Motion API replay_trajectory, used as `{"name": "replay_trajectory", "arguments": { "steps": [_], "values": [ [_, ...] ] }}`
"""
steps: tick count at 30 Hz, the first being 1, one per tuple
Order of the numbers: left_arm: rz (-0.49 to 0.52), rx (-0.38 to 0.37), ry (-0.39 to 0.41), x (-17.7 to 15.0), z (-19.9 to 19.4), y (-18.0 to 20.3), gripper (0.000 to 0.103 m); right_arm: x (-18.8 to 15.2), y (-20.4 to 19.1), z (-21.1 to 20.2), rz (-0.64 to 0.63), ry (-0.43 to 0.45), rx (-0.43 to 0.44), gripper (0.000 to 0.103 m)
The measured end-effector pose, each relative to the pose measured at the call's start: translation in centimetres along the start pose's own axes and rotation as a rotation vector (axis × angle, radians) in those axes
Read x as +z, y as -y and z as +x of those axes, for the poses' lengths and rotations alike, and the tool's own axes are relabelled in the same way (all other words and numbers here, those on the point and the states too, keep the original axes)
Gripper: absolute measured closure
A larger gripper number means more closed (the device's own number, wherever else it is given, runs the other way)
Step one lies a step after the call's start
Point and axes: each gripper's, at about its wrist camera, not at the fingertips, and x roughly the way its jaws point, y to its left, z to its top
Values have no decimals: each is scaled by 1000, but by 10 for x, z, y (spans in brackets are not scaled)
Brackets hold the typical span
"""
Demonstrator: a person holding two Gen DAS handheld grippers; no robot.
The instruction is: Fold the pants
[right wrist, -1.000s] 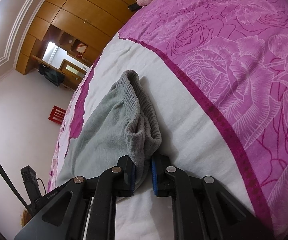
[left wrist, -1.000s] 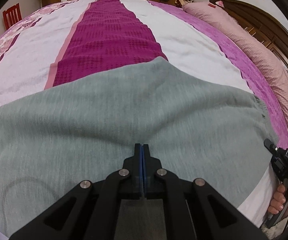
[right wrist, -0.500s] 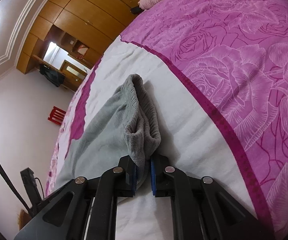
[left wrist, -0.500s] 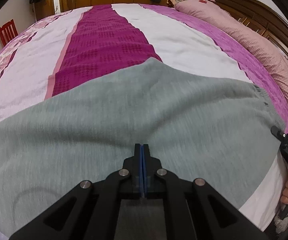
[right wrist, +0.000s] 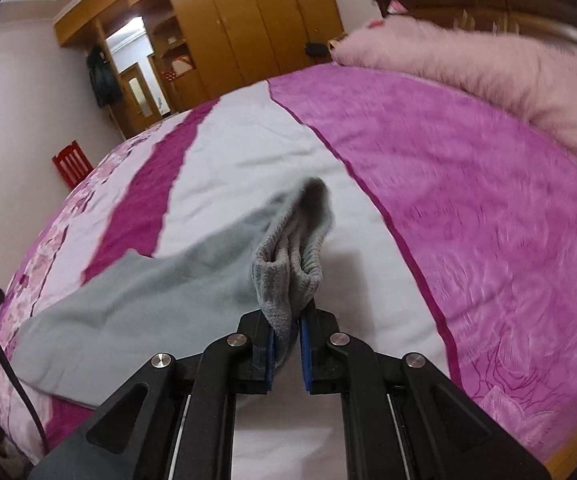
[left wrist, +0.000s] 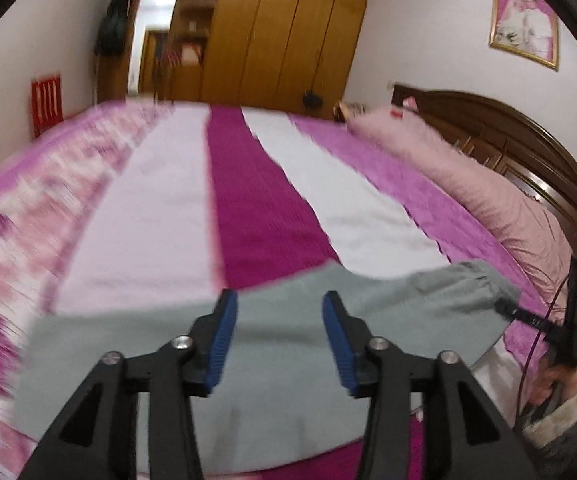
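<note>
The left gripper (left wrist: pixel 279 338) now has its jaws wide apart and holds nothing, while one second ago the blue pads were pressed together low over the grey cloth. Its view has also risen: before, it showed almost only fabric, and now it shows the wardrobe (left wrist: pixel 276 32), the red chair (left wrist: pixel 46 102) and a framed picture (left wrist: pixel 524 26) on the wall. The grey pants (left wrist: pixel 288 344) lie spread flat on the near part of the bed (left wrist: pixel 148 216), across the striped pink, white and magenta cover, under the open fingers. The right gripper (right wrist: pixel 287 336) is closed on the ribbed waistband of the pants (right wrist: pixel 148 300), as it was in the earlier frames, and the band stands bunched up between its pads. From this side the cloth runs away to the left over the bed (right wrist: pixel 468 200). The pink pillow (right wrist: pixel 488 60) lies along the headboard, well apart from the pants. Both views are blurred by motion.
</note>
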Motion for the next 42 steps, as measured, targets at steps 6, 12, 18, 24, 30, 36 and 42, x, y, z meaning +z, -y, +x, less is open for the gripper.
{"name": "replay_trajectory", "arguments": {
  "steps": [6, 12, 18, 24, 30, 36, 42],
  "values": [
    [24, 48, -34, 2, -17, -66, 42, 29, -93, -30, -200, 61, -84, 93],
    [-106, 73, -75, -29, -24, -150, 42, 31, -221, -60, -414, 153, -54, 93],
    [-300, 175, -178, -52, -30, -238, 42, -47, -378, -28, -707, 144, 26, 93],
    [-406, 212, -252, -79, -45, -281, 42, -167, -476, 40, -933, 48, 83, 93],
    [-428, 205, -258, -84, -57, -290, 42, -173, -473, 35, -935, 148, 26, 93],
    [-486, 199, -252, -80, -60, -303, 42, -172, -497, 11, -968, 239, 107, 93],
    [-512, 213, -260, -83, -58, -309, 42, -218, -507, 52, -1050, 119, 123, 93]
  ]
}}
